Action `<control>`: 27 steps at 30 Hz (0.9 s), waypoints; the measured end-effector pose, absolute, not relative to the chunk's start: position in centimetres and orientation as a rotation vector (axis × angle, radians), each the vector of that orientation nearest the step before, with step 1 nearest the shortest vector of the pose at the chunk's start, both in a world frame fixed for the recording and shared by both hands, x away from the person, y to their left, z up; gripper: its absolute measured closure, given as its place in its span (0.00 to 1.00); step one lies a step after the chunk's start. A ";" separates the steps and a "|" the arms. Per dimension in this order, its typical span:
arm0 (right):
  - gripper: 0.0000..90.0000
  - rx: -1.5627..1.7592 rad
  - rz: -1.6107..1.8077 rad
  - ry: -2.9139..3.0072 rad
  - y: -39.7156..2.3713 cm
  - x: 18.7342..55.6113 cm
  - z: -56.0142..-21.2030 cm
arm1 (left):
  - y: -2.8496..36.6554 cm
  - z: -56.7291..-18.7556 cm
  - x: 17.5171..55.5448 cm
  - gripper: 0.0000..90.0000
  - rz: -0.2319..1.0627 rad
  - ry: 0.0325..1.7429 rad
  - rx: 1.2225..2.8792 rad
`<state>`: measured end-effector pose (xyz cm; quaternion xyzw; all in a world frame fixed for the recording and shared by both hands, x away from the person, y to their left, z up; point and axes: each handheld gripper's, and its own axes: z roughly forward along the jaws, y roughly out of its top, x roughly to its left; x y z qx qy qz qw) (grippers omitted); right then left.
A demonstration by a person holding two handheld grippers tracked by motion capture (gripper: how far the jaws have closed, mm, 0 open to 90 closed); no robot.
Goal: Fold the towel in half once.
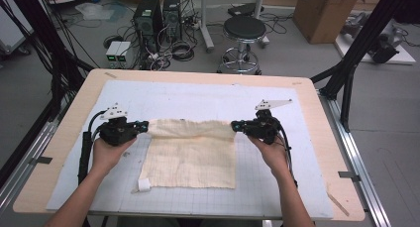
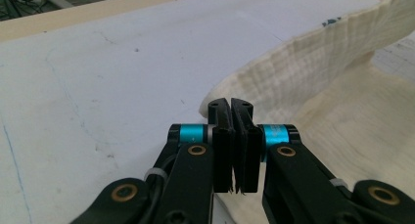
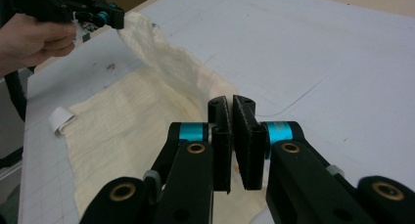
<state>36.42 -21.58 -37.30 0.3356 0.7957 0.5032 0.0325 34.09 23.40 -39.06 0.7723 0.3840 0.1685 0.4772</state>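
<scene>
High view: the left hand-held gripper [image 1: 143, 126] and right hand-held gripper [image 1: 236, 125] each stay out of it by name only; both are clenched on a far corner of the cream cloth [image 1: 190, 157], lifting that edge, probably to fold it toward the table's [image 1: 59, 152] near edge over the white mat [image 1: 198, 95].

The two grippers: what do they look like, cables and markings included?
Both the left gripper and the right gripper are black, each topped by a grey three-cornered plate with dark dots. A black cable trails back from each. Their tongs are flat black pads on arms with turquoise collars and brass-coloured pivots. Forearms are bare.
</scene>
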 end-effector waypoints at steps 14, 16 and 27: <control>0.96 0.994 1.567 2.483 -21.8 34.0 -38.7 | 23.8 -40.3 31.3 0.97 0.399 0.893 1.922; 0.96 0.989 1.565 2.489 -21.8 33.6 -38.9 | 23.8 -40.6 30.9 0.97 0.396 0.885 1.932; 0.96 0.973 1.541 2.520 -21.7 32.1 -40.1 | 24.0 -41.4 28.9 0.97 0.380 0.854 1.949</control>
